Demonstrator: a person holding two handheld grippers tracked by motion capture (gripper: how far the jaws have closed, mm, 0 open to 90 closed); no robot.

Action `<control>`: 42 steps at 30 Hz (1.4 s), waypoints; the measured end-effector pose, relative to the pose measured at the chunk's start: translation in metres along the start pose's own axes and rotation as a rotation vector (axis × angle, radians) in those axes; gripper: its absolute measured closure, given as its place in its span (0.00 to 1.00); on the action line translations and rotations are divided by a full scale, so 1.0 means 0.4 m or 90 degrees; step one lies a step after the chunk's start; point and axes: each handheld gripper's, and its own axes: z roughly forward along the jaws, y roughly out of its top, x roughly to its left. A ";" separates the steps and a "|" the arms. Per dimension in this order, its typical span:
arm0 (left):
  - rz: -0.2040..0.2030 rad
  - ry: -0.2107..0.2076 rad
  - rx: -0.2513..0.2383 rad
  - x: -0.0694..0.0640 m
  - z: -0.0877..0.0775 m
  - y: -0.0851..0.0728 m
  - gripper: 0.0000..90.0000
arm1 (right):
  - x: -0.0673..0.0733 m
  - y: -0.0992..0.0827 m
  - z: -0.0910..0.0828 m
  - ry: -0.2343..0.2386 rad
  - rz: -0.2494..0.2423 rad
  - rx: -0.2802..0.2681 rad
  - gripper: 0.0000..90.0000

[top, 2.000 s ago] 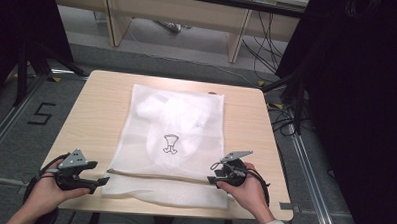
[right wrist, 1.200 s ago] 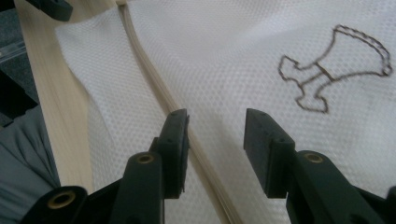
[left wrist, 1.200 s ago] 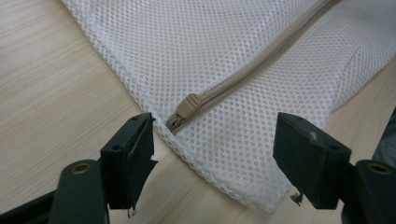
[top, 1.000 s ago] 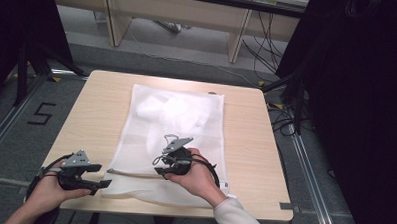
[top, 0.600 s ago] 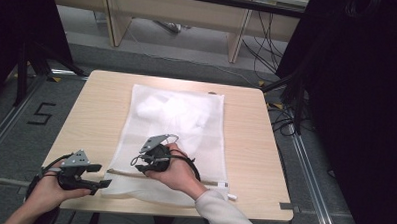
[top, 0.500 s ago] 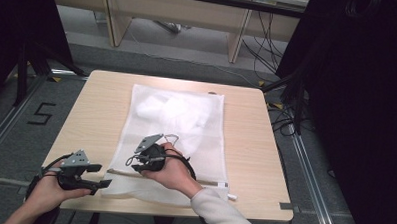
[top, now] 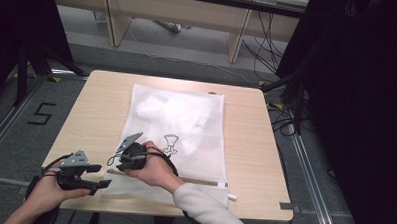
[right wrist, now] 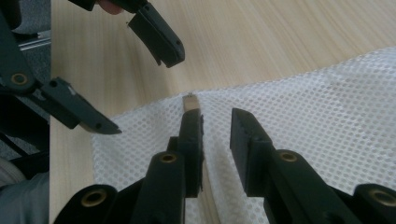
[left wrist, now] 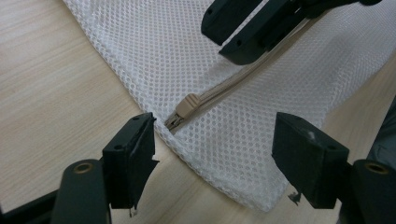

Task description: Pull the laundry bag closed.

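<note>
Two grippers: both at mesh bag's (top: 178,126) near-left corner
step: right gripper (right wrist: 215,128), jaws half-spread and just closing, lines up on zipper pull (left wrist: 187,104)
left gripper (left wrist: 215,149): jaws spread, nothing pinched
next: probably pinch the pull squarely

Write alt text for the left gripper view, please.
A beige zipper pull sits at the corner of a white mesh laundry bag on a wooden table, between the open left gripper; the right gripper hovers over the zipper behind.
</note>
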 end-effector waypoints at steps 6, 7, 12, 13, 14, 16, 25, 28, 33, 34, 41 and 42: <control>-0.006 0.000 0.010 0.001 0.000 -0.001 0.33 | 0.008 0.011 0.037 0.008 0.000 0.004 0.83; -0.003 0.006 0.012 0.003 0.000 -0.001 0.33 | 0.008 0.012 0.040 0.010 0.000 0.007 0.83; 0.008 0.000 0.012 0.004 -0.001 0.000 0.33 | 0.013 0.023 0.059 0.025 0.017 0.009 0.82; 0.006 -0.001 0.011 0.003 -0.001 -0.001 0.33 | 0.014 0.025 0.062 0.026 0.017 0.012 0.82; 0.007 -0.001 0.012 0.004 -0.001 -0.001 0.33 | 0.014 0.026 0.066 0.028 0.017 0.015 0.82; 0.006 -0.001 0.012 0.004 -0.001 -0.001 0.33 | 0.016 0.028 0.076 0.029 0.013 0.016 0.82; -0.007 -0.003 0.017 0.003 0.000 -0.002 0.32 | 0.019 0.028 0.097 0.031 0.005 0.031 0.91; -0.008 -0.002 0.008 0.002 0.002 -0.002 0.33 | 0.018 0.029 0.096 0.032 0.004 0.031 0.91; -0.029 0.003 0.009 0.003 0.004 -0.002 0.33 | 0.021 0.036 0.082 0.029 0.004 0.027 0.91; -0.021 0.006 0.008 0.005 0.003 -0.002 0.33 | 0.022 0.037 0.079 0.030 0.007 0.023 0.91; -0.035 0.007 0.003 0.007 0.008 0.004 0.36 | 0.024 0.047 0.055 0.026 0.003 0.020 0.91; -0.037 0.005 0.001 0.007 0.010 0.004 0.36 | 0.026 0.048 0.050 0.022 0.007 0.022 0.91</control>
